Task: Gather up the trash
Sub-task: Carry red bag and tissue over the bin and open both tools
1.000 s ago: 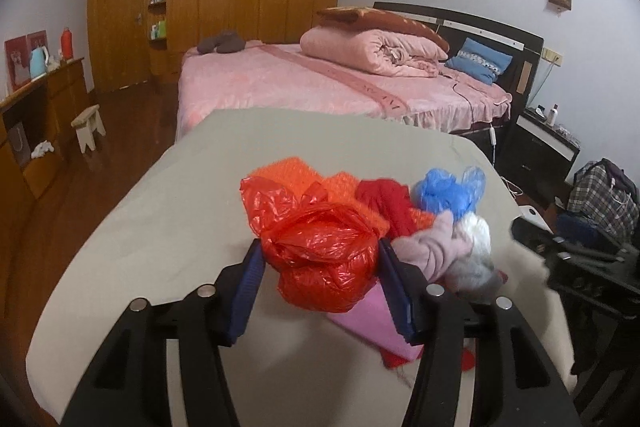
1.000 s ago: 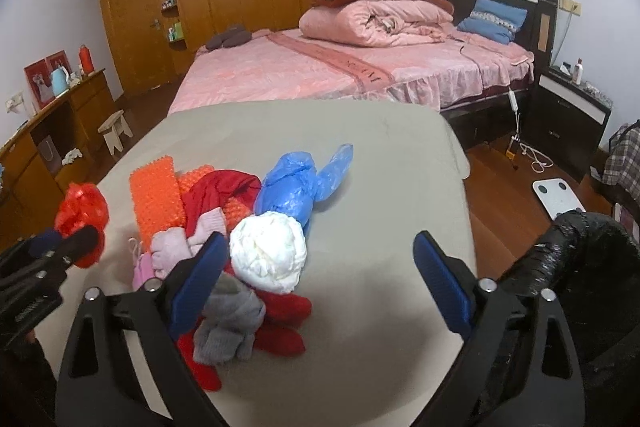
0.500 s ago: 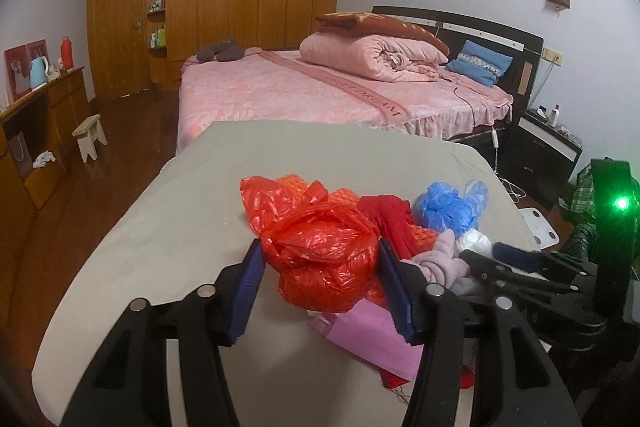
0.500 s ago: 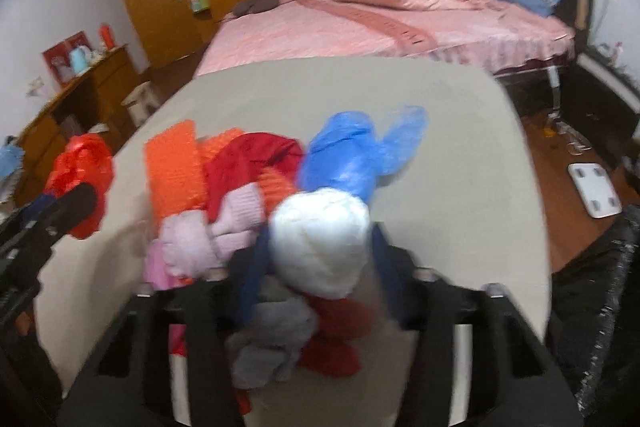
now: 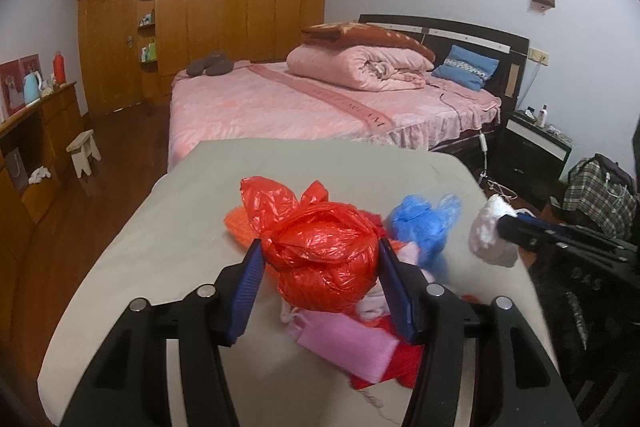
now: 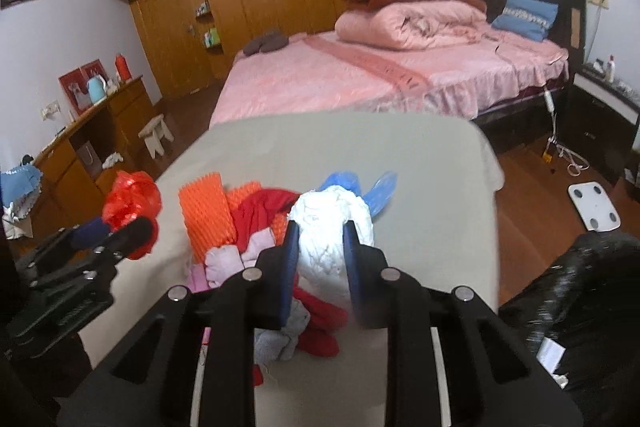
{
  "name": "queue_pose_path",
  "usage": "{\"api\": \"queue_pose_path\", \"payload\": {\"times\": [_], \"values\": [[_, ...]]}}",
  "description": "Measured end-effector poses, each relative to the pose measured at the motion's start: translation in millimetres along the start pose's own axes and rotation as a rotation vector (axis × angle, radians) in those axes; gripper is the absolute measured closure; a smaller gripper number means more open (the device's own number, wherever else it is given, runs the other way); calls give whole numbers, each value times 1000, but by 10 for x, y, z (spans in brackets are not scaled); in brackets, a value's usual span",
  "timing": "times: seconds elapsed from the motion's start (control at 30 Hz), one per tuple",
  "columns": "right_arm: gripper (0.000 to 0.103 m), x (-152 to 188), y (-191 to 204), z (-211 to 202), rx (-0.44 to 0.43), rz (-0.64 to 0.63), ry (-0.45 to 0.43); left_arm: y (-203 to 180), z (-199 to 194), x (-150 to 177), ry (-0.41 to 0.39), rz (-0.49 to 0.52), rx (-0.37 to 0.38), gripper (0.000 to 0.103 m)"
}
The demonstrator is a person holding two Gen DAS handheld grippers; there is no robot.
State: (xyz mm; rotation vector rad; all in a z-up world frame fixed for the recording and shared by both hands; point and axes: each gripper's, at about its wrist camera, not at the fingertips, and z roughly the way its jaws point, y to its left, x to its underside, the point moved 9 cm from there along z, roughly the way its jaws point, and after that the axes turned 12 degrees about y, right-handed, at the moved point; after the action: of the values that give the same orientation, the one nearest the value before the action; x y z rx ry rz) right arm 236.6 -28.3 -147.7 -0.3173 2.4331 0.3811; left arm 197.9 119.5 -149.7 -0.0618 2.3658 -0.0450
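Observation:
My left gripper (image 5: 320, 247) is shut on a crumpled red plastic bag (image 5: 326, 259), held just above the beige-covered table (image 5: 180, 227). The jaws of my right gripper (image 6: 320, 227) are closing, and its blue pads press both sides of a white crumpled bag (image 6: 332, 211), lifted clear of the pile. In the left wrist view that white bag (image 5: 486, 235) hangs at the right gripper's tip, to the right of the table. A blue plastic bag (image 5: 424, 223) and an orange foam net (image 6: 202, 215) lie on the table among pink, red and grey clothes.
A black trash bag (image 6: 580, 291) stands open at the table's right, near a white scale (image 6: 594, 203) on the wooden floor. A pink bed (image 5: 300, 103) lies just beyond the table. A wooden dresser (image 6: 100, 131) and a small stool (image 5: 84, 155) stand to the left.
My right gripper went from wide open to closed on the white bag and raised it off the pile, to the right. The left gripper kept its hold on the red bag and rose slightly.

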Motion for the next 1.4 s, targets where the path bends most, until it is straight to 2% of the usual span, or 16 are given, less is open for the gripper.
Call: {"api": "queue_pose_path", "payload": {"times": [0.53, 0.97, 1.4], "values": [[81, 69, -519, -934, 81, 65, -112, -872, -363, -170, -55, 94, 128, 47], [80, 472, -1236, -1527, 233, 157, -137, -1870, -513, -140, -60, 211, 294, 47], [78, 902, -1915, -1802, 359, 257, -122, -2857, -500, 38, -24, 339, 453, 47]]}}
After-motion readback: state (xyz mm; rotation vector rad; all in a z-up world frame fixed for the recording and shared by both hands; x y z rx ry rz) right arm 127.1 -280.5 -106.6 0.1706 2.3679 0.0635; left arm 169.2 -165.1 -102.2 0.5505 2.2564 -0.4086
